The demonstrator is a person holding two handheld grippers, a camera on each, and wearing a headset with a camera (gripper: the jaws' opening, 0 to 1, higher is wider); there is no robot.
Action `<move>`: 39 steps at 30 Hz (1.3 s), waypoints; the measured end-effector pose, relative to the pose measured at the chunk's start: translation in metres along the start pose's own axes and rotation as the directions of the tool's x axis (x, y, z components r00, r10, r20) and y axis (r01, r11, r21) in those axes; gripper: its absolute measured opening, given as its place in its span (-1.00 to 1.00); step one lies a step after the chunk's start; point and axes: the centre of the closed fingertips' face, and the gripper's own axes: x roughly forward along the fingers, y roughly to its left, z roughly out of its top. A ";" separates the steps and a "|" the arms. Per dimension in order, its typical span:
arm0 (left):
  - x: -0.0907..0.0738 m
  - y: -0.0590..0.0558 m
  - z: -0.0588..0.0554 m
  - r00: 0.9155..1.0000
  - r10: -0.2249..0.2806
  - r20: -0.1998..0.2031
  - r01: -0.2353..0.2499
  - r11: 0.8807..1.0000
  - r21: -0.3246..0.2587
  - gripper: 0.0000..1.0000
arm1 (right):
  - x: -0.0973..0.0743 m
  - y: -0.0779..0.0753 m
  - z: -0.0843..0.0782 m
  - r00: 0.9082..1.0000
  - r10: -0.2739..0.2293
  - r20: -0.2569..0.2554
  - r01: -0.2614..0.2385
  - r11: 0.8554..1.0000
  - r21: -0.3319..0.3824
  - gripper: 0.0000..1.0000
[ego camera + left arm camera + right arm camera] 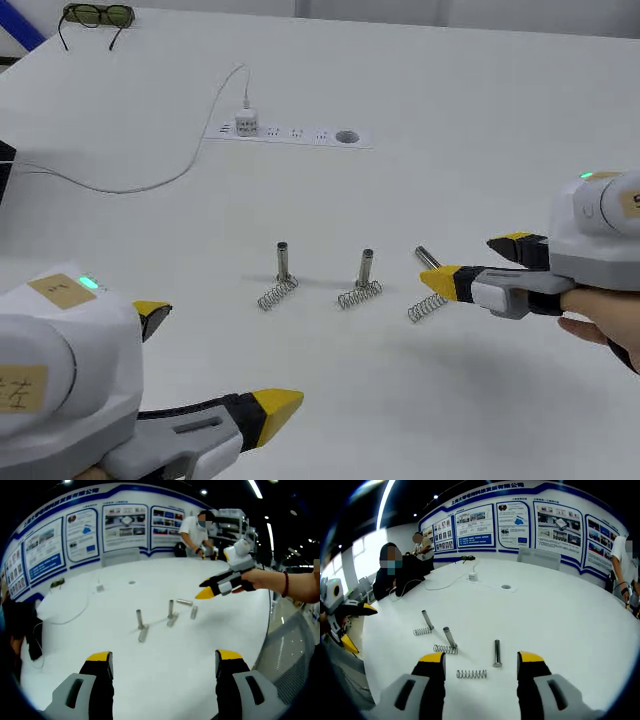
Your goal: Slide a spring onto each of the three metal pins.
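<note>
While the yellow-tipped right gripper (482, 657) is held with jaws parted, a coiled steel-wire spring (471, 674) is seen crosswise just below their tips.

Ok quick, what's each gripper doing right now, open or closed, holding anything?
Left gripper: open, holding nothing.
Right gripper: open, holding nothing.

— Where can we pass?
— The table (400, 400) in front of the three pins (366, 268) lies bare, and we see open gaps between them.
— What blocks us?
— A spring (359, 294) lies at each pin's foot; the power strip (290, 133) and cable (190, 165) lie well behind.
</note>
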 end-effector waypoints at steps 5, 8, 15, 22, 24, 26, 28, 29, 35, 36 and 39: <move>0.003 -0.001 0.002 1.000 -0.006 0.006 0.006 1.000 0.005 0.70 | 0.010 -0.004 0.002 1.000 -0.003 0.006 0.003 1.000 0.007 0.03; 0.006 -0.002 0.003 1.000 -0.009 0.008 0.009 1.000 0.006 0.70 | 0.017 -0.008 0.002 1.000 -0.009 0.008 0.009 1.000 0.016 -0.03; 0.009 -0.004 0.003 1.000 -0.016 0.007 0.016 1.000 0.010 0.68 | 0.029 -0.017 0.002 1.000 -0.024 0.009 0.024 0.999 0.021 -0.20; 0.012 -0.004 -0.001 1.000 -0.015 0.000 0.015 1.000 0.005 0.68 | 0.045 -0.023 -0.002 1.000 -0.030 0.006 0.030 0.998 0.049 -0.35; 0.013 -0.004 -0.001 1.000 -0.015 0.003 0.015 1.000 0.004 0.68 | 0.050 -0.024 -0.004 0.999 -0.033 0.001 0.033 0.998 0.059 -0.37; 0.014 -0.003 -0.001 1.000 -0.014 0.003 0.014 1.000 0.005 0.67 | 0.054 -0.026 -0.006 0.999 -0.034 -0.002 0.034 0.997 0.067 -0.38; 0.014 -0.003 -0.002 1.000 -0.014 0.004 0.014 1.000 0.008 0.67 | 0.058 -0.026 -0.008 0.999 -0.031 -0.005 0.032 0.997 0.073 -0.41; 0.014 -0.003 -0.002 1.000 -0.014 0.006 0.014 1.000 0.008 0.67 | 0.060 -0.026 -0.008 1.000 -0.031 -0.006 0.031 0.997 0.074 -0.42; 0.014 -0.002 -0.005 1.000 -0.013 0.001 0.013 1.000 0.007 0.66 | 0.068 -0.026 -0.014 0.999 -0.033 -0.022 0.034 0.997 0.068 -0.49; 0.015 -0.002 -0.005 1.000 -0.013 0.000 0.013 1.000 0.008 0.66 | 0.070 -0.026 -0.015 0.999 -0.031 -0.024 0.033 0.997 0.069 -0.50; 0.015 -0.002 -0.006 1.000 -0.014 -0.002 0.014 1.000 0.007 0.66 | 0.073 -0.027 -0.016 0.999 -0.032 -0.025 0.034 0.997 0.063 -0.54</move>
